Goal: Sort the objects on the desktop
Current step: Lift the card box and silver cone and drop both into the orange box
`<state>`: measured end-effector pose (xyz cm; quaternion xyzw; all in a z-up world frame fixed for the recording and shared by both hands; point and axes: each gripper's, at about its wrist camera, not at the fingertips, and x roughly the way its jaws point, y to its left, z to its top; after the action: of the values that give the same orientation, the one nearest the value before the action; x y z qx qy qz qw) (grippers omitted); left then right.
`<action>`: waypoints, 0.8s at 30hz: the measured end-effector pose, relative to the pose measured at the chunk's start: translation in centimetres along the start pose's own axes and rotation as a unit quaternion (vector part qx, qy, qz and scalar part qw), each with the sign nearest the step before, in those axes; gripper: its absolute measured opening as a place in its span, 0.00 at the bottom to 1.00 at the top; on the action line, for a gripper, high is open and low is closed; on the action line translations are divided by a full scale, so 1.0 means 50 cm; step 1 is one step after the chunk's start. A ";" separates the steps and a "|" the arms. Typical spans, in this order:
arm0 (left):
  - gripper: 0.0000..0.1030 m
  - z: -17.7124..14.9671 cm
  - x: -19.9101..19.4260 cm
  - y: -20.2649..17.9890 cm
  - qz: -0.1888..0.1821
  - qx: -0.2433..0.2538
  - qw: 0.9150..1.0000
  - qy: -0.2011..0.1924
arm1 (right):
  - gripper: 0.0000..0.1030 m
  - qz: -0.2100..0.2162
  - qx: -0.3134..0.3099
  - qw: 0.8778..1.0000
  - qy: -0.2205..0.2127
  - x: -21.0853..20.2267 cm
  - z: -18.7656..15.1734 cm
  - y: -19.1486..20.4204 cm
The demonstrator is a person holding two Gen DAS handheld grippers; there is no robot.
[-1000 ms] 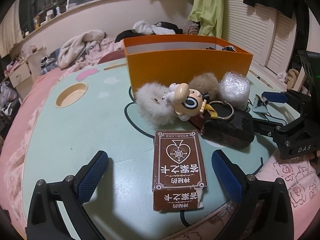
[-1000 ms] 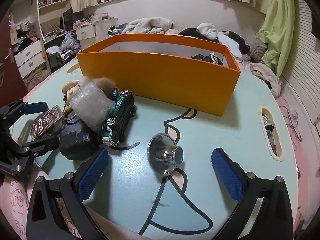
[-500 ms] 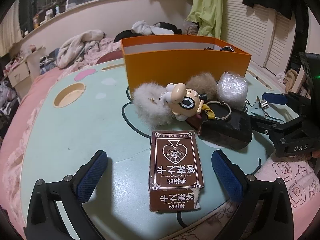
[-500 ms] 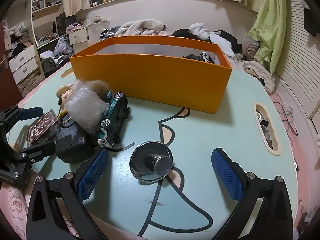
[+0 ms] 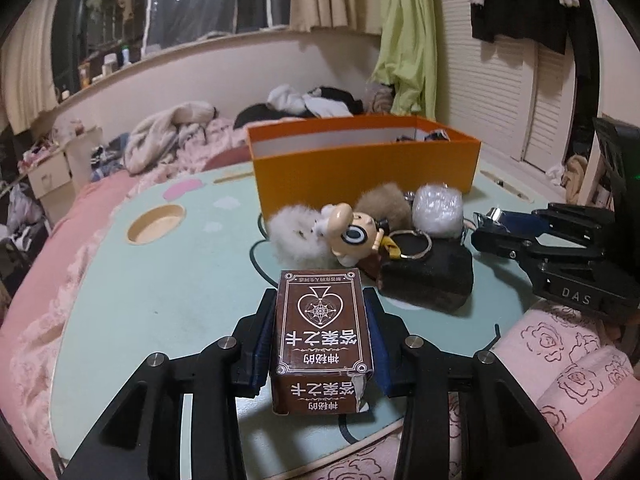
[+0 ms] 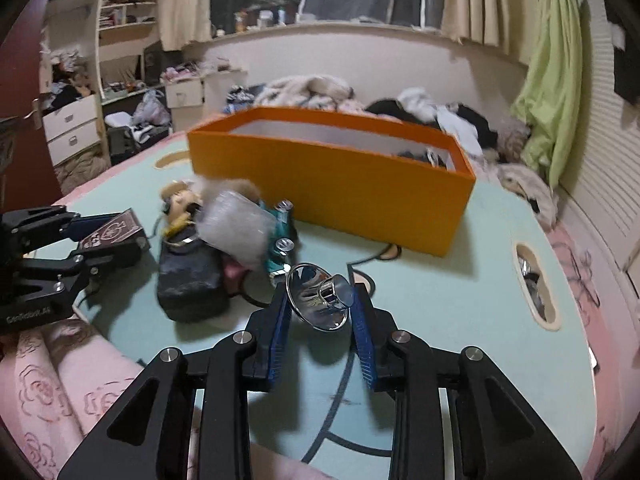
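- While both grippers work in front of the orange box, the left gripper has just been closing its jaws, and its 2 blue pads now press the long sides of the brown card box.
- Card box: it sits between the pads nearer the camera than the orange box, its long axis running along the fingers toward that box, printed face up, torn end flap toward the camera.
- Left gripper pose: it angles downward toward the mint table, fingers aimed at the orange box.
- Right gripper: its jaws have likewise just been closing, and its blue pads clamp the shiny metal funnel from 2 sides.
- Funnel: held short of the orange box's front wall, clear of the table, tilted, with its wide mouth facing left and away and its narrow spout toward the camera.
- Right gripper pose: it slopes downward, pointing toward the orange box.
- Remaining pile, just before the orange box: a doll keychain, a bubble-wrapped bundle, a black stone-like block and a teal toy car, all touching or overlapping.
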<state>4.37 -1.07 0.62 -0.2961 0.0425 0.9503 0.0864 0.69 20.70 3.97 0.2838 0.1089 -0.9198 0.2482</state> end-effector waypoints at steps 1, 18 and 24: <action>0.38 0.000 -0.005 0.002 -0.001 -0.002 1.000 -0.006 | 0.31 0.001 0.000 1.000 -0.005 -0.003 0.000 -0.001; 0.38 0.066 -0.083 0.017 -0.047 -0.030 0.996 -0.071 | 0.31 0.088 0.040 0.994 -0.058 -0.038 0.043 -0.025; 0.38 0.190 -0.054 0.006 -0.067 -0.023 0.993 -0.095 | 0.31 0.071 0.065 0.993 -0.068 -0.020 0.127 -0.054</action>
<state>1.23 -0.47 9.99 -0.2082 -0.0077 0.9669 0.1471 -2.98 21.21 9.87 0.2434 0.0112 -0.9220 0.3010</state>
